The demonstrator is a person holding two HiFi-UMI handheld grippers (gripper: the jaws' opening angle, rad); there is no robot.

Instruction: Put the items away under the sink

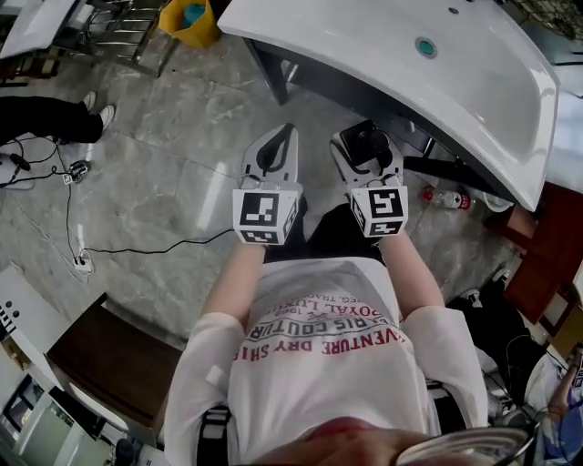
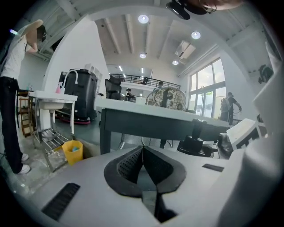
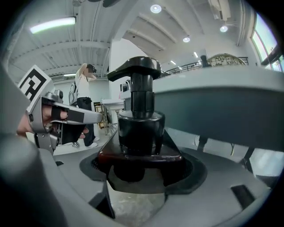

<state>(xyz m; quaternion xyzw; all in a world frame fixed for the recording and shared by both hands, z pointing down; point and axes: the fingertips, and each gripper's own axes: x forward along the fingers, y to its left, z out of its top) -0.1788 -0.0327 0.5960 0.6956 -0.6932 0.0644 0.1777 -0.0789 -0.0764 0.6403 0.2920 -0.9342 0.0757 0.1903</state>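
My right gripper [image 1: 367, 146] is shut on a dark pump bottle [image 3: 141, 119], its black pump head [image 3: 135, 67] standing upright between the jaws. In the head view the bottle [image 1: 368, 144] shows as a dark shape at the gripper's tip, just in front of the white sink [image 1: 474, 82]. My left gripper [image 1: 273, 153] is beside it, to the left, shut with nothing between its black pads [image 2: 128, 166]. A small bottle with a red cap [image 1: 446, 197] lies on the floor under the sink's right part.
The sink's dark frame [image 1: 355, 86] runs under the basin. A yellow bin [image 1: 189, 22] stands at the back by a metal rack [image 1: 118, 32]. A cable [image 1: 137, 248] crosses the marble floor at left. A person's legs [image 1: 50, 118] are at far left. A dark cabinet [image 1: 109, 359] is near left.
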